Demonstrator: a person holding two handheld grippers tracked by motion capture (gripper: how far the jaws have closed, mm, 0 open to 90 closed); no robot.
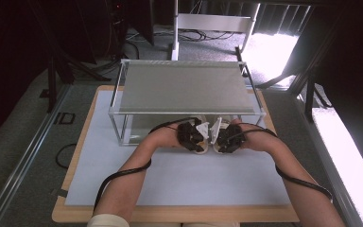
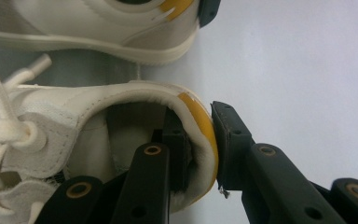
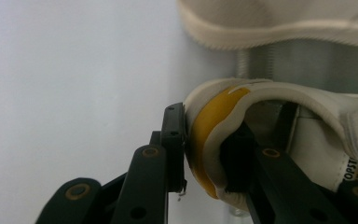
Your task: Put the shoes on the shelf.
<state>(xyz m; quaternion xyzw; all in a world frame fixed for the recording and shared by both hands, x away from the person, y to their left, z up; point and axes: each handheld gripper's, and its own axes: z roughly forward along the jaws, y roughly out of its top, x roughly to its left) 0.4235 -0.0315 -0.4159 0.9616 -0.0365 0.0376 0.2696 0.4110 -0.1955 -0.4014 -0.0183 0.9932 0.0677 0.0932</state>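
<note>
A: Where do we have the shoes?

B: Side by side at the near open front of the metal rack (image 1: 184, 87), on the white tabletop (image 1: 179, 179). Our left gripper (image 2: 193, 149) is clenched on the yellow-trimmed heel collar of the left shoe (image 2: 74, 121), one finger inside, one outside. Our right gripper (image 3: 205, 154) pinches the heel of the right shoe (image 3: 307, 126) the same way.

A: Which way do they lie?

B: Long axes run far from our fingers, toes under the rack's top shelf, heels nearest us. In the high view the left hand (image 1: 170, 135) and right hand (image 1: 253, 137) sit almost touching, each equally near its own shoe.

A: Room to move?

B: Open tabletop toward us; the rack's posts and shelf hem us in farther away.
</note>
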